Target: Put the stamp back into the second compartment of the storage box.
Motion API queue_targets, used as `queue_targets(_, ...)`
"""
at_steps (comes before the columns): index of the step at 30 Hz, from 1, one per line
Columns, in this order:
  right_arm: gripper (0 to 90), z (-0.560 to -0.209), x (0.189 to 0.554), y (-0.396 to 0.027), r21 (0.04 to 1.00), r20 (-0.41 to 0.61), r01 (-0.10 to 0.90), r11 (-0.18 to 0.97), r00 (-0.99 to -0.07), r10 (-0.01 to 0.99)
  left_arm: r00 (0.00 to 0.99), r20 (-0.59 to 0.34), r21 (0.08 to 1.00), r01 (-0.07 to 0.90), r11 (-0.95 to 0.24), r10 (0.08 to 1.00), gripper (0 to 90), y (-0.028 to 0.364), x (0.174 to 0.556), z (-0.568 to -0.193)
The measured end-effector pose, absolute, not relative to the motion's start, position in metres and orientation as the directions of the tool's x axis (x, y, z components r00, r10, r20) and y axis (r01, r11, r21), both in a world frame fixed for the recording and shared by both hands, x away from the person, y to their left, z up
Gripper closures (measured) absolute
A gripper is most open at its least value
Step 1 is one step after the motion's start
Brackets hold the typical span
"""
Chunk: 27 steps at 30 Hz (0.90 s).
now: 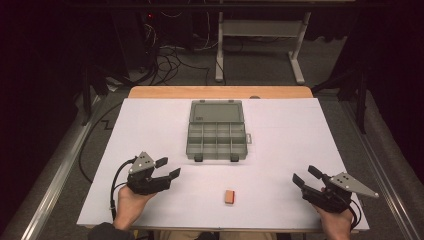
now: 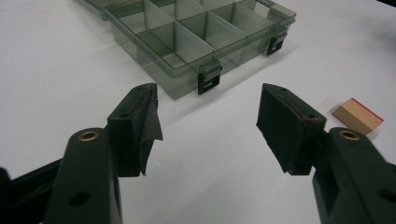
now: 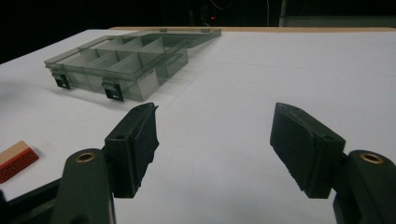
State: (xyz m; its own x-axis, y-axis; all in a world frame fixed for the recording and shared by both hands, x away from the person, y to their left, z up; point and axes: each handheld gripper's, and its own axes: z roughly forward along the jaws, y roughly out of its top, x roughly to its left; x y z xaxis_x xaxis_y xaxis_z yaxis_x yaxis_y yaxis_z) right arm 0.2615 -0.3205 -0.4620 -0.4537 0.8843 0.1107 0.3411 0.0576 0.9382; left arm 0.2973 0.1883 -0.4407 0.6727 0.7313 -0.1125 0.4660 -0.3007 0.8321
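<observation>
jaws spread on both grippers; right gripper view shows the block's red face.

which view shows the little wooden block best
The left gripper view: the block lies whole and close, tan with a red edge. The high view shows it small, between both grippers. The right gripper view catches it cut off at the frame's edge.
</observation>
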Motion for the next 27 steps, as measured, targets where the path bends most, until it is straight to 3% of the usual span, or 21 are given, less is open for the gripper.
queue_targets(27,31.9,-0.46,0.26,-0.323,0.944,0.12,0.328,0.037,-0.444,0.888,0.761,-0.128,0.815,0.447,-0.37,0.636,39.5,0.133,0.305,-0.437)
